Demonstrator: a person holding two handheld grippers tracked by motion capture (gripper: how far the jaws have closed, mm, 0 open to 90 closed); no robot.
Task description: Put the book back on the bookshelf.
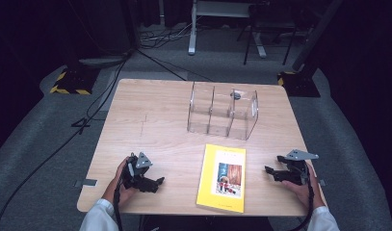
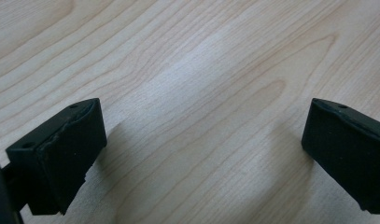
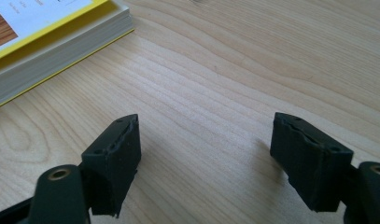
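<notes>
The hand-held gripper (image 2: 204, 149) hangs low over the pale wooden table (image 2: 201, 70); its black jaws stand wide apart.

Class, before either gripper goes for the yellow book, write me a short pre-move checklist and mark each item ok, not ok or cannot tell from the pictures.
1. Left gripper open with nothing between its jaws: ok.
2. Right gripper open with nothing between its jaws: ok.
3. Yellow book lies flat and closed on the table, between the two grippers: ok.
4. Nothing rests on top of the book: ok.
5. Clear divided rack stands upright behind the book, apart from it: ok.
6. Rack compartments free of objects: cannot tell; a small dark thing shows near its back right, inside or behind.
</notes>
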